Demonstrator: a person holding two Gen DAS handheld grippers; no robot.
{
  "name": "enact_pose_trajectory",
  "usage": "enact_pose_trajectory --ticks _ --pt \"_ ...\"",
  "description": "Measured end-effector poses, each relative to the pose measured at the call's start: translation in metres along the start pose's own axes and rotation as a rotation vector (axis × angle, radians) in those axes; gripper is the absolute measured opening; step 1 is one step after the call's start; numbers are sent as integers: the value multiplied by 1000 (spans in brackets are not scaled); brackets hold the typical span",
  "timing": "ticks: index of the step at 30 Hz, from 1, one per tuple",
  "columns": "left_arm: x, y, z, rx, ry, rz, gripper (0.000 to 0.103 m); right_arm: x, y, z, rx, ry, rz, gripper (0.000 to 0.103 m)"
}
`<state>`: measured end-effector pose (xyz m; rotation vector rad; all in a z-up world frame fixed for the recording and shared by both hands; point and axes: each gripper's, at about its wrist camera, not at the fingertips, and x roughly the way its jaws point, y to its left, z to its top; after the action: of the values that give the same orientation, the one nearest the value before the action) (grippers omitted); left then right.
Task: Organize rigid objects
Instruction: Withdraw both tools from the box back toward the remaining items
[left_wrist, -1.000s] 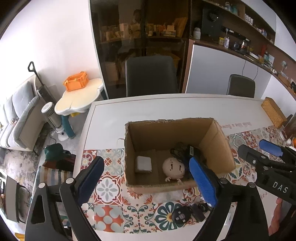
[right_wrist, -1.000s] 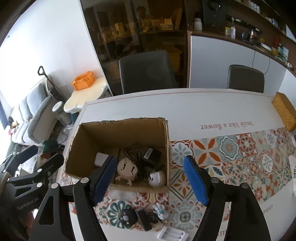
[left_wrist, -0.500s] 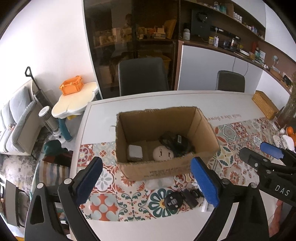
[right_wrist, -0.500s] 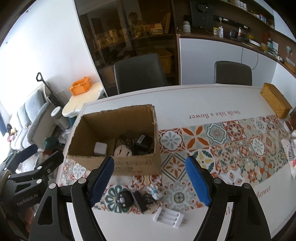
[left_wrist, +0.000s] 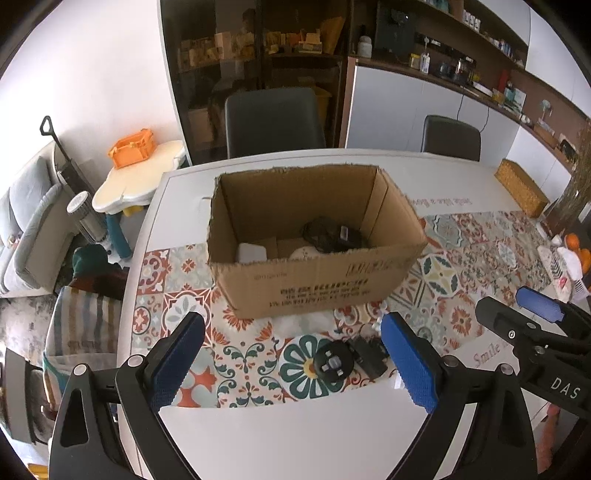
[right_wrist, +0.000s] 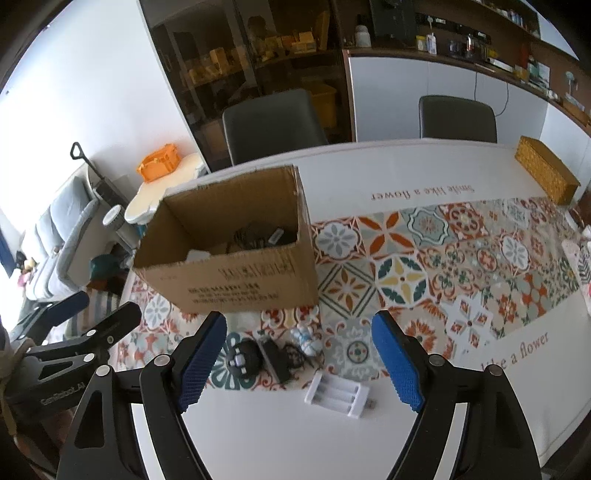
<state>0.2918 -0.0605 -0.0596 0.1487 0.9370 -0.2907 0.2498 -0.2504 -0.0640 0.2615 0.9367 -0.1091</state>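
Note:
An open cardboard box stands on the patterned runner and holds a white cube, a black cable bundle and a round white item. In front of it lie a round black plug, a black adapter, a small white-and-blue figure and a white battery charger. My left gripper hangs open above the plug. My right gripper is over these loose items; its jaws are opening with nothing between them.
A woven yellow box sits at the far right of the white table. Two dark chairs stand behind the table. A low side table with an orange crate is off to the left.
Both grippers have drawn back from above the box toward the near table edge. The box's inside shows less, and the loose items in front now lie under the jaws.

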Motion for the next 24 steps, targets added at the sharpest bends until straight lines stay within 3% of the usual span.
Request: enact_pose_trajectory --ticks 24 --pt "45 -11 -49 52 91 46 98 49 -16 -51 25 136 31 81"
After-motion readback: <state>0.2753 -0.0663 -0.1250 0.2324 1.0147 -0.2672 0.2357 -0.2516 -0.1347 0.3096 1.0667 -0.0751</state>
